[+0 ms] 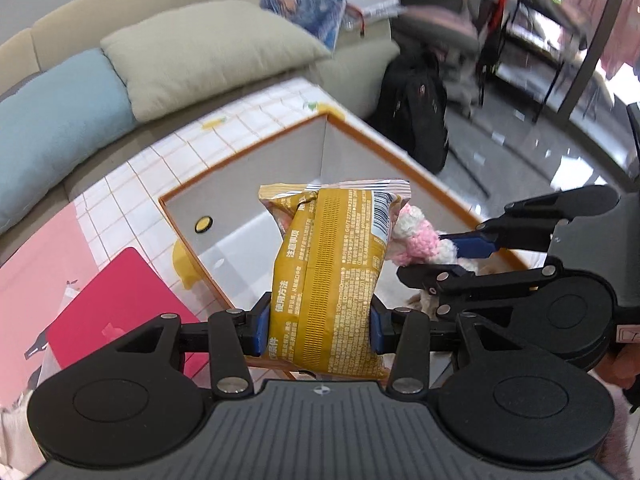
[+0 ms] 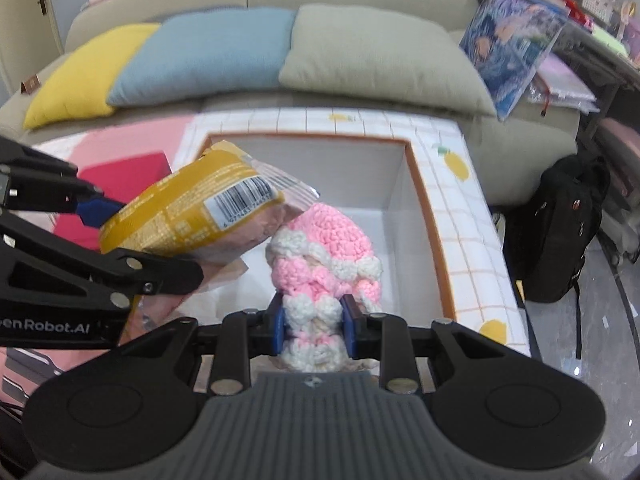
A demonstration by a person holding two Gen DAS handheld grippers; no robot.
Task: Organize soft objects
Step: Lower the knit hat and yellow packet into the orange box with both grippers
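Observation:
My left gripper (image 1: 320,330) is shut on a yellow soft packet (image 1: 332,268) and holds it above the open white box with an orange rim (image 1: 240,160). My right gripper (image 2: 314,326) is shut on a pink and white crocheted toy (image 2: 320,256), also over the box (image 2: 424,200). In the left wrist view the right gripper (image 1: 448,256) comes in from the right with the toy (image 1: 416,236) beside the packet. In the right wrist view the left gripper (image 2: 132,236) comes in from the left, and the packet (image 2: 188,216) touches the toy's top.
The box sits on a table with a white grid cloth with lemons (image 2: 472,216). A red flat case (image 1: 116,312) lies left of the box. A sofa behind holds yellow (image 2: 88,72), blue (image 2: 200,56) and beige (image 2: 380,60) cushions. A black backpack (image 2: 560,232) stands on the floor at right.

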